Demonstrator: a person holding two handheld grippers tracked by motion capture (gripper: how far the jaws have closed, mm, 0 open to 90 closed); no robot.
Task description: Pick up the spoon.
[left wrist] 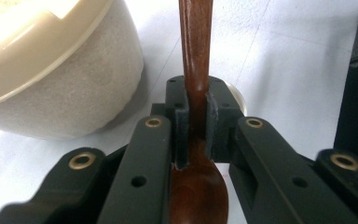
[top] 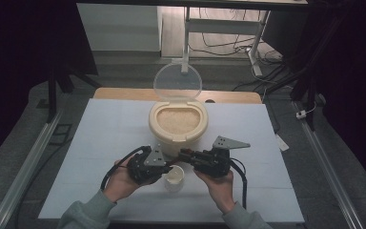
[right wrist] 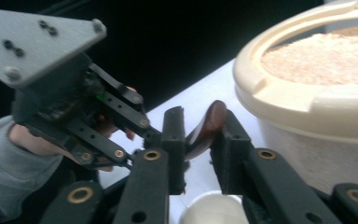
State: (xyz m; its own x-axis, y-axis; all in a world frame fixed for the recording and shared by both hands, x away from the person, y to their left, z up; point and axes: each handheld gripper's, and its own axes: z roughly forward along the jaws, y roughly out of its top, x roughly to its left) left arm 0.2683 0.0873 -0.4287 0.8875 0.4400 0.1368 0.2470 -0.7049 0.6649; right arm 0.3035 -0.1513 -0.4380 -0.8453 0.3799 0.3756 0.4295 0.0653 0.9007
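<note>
The left gripper (left wrist: 196, 116) pinches a brown wooden spoon (left wrist: 196, 56) tight. Its two black jaws press on the thin neck of the spoon, just where the handle meets the round bowl part. The handle sticks straight out past the jaws.

The right gripper (right wrist: 200, 133) faces the left gripper (right wrist: 74, 116) from the other side. Its jaws sit on both sides of the spoon's end (right wrist: 209, 123), and they look like they press on it. So both grippers have the spoon, one at each end, and it hangs in the air between the two hands.

From above, the left gripper (top: 169, 168) and the right gripper (top: 183, 155) meet nose to nose. Right under them stands a small white cup (top: 175, 177) on the table.

Just behind the grippers sits a big cream tub (top: 177, 138) full of pale grains. Its clear round lid (top: 177, 82) stands up open at the back.

All of it rests on a white table top (top: 100, 143). The person's grey sleeves (top: 83, 214) come in from the near edge.
</note>
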